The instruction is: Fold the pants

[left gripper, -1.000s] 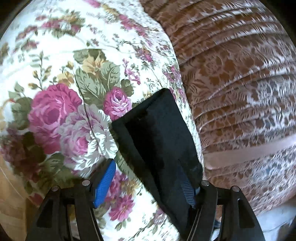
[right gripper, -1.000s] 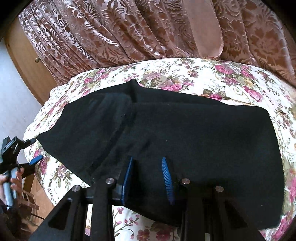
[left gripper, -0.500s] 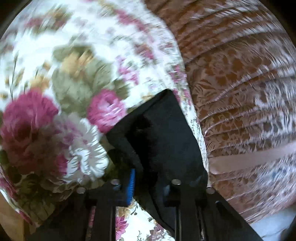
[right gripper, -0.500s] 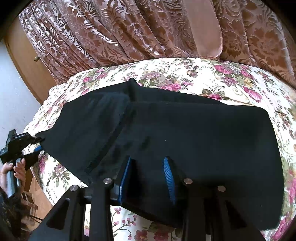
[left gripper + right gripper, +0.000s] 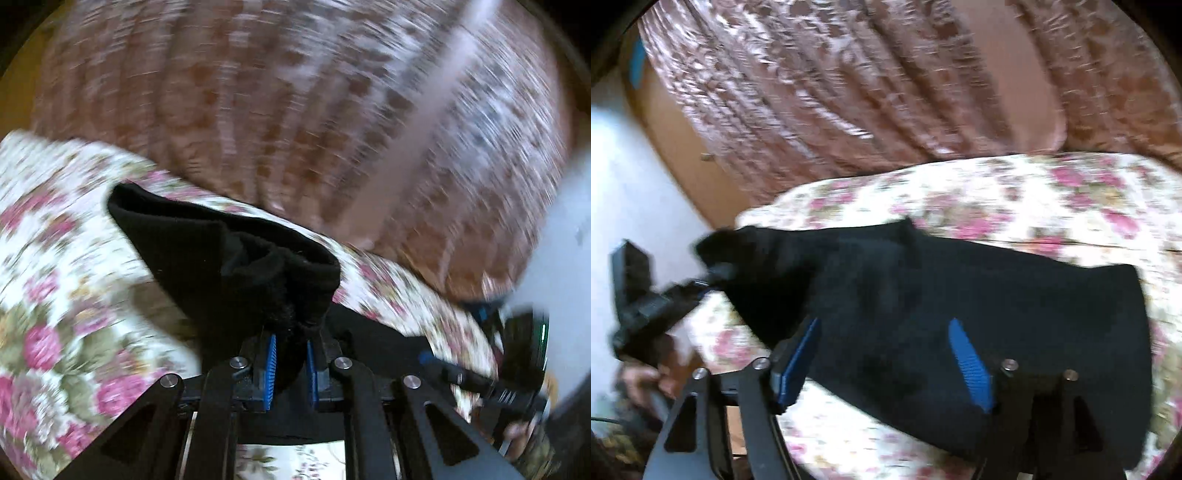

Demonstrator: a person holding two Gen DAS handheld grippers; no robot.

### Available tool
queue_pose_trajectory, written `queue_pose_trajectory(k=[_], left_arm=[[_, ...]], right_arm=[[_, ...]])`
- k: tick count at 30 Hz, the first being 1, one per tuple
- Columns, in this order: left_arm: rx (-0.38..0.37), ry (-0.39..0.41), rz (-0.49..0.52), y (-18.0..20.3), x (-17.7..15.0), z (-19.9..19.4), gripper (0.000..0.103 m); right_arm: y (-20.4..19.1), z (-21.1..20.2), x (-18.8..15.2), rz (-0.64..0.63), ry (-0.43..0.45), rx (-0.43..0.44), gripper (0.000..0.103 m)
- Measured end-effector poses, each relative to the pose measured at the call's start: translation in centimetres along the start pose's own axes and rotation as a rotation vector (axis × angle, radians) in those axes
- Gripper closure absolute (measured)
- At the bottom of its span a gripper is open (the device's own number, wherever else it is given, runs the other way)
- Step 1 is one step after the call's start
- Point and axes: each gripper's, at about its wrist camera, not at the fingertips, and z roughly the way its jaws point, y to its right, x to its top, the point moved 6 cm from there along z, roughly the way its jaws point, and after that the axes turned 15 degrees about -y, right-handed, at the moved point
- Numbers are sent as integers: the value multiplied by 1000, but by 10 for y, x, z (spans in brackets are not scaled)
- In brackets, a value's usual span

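Black pants (image 5: 960, 280) lie spread across a floral bedspread (image 5: 1034, 192). My left gripper (image 5: 290, 343) is shut on one bunched end of the pants (image 5: 221, 251), which it holds raised off the bed. In the right wrist view that left gripper (image 5: 709, 284) pinches the pants' far left corner. My right gripper (image 5: 884, 354) hovers over the near edge of the pants. Its jaws are opening wide, the cloth lies below and between them, and the blue pads (image 5: 971, 365) do not press on it. Both views are motion-blurred.
A brown patterned curtain (image 5: 849, 92) hangs behind the bed. A wooden panel (image 5: 676, 155) and a white wall (image 5: 628, 184) stand at the left. A person's hand (image 5: 639, 376) holds the left gripper's handle beside the bed.
The left gripper closed on the pants' end, rolled and lifted it off the bed toward the right. The right gripper's jaws spread apart and it rose a little.
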Motion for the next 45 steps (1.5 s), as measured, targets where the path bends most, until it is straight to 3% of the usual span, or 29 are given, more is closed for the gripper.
queue_pose_trajectory(k=[5, 8, 13, 14, 15, 18, 19, 21, 23, 26, 30, 34, 39, 45], left_arm=[[-26, -70, 157, 48, -10, 26, 90], [-33, -93, 235, 70, -19, 33, 90], [-35, -121, 325, 93, -30, 41, 90], [-39, -124, 340, 98, -32, 41, 90], [-46, -133, 355, 101, -35, 42, 90], [-17, -148, 395, 109, -43, 47, 90], [-25, -154, 407, 111, -45, 47, 90], [-106, -172, 397, 112, -45, 37, 75], [-206, -166, 363, 106, -43, 20, 73], [-282, -132, 256, 78, -36, -3, 71], [-218, -89, 49, 20, -23, -10, 71], [-201, -86, -39, -5, -21, -3, 71], [-203, -154, -28, 8, -16, 34, 71], [-240, -265, 71, 52, -26, 79, 71]], right_arm=[[-35, 9, 19, -25, -52, 239, 26], [-51, 16, 30, -21, -74, 333, 25], [-54, 29, 46, 3, -99, 331, 27], [-53, 33, 48, 5, -114, 313, 37], [-51, 37, 48, 1, -133, 293, 56], [-48, 40, 44, -21, -153, 239, 78], [-44, 38, 42, -21, -152, 235, 79], [-36, 31, 38, -5, -132, 231, 82], [-26, 24, 36, 15, -114, 232, 83], [-10, 6, 34, 54, -77, 264, 83], [0, -20, 33, 67, -28, 279, 83], [11, -49, 30, 73, 18, 274, 83], [33, -81, 16, 106, 65, 244, 83], [78, -106, -9, 196, 102, 194, 83]])
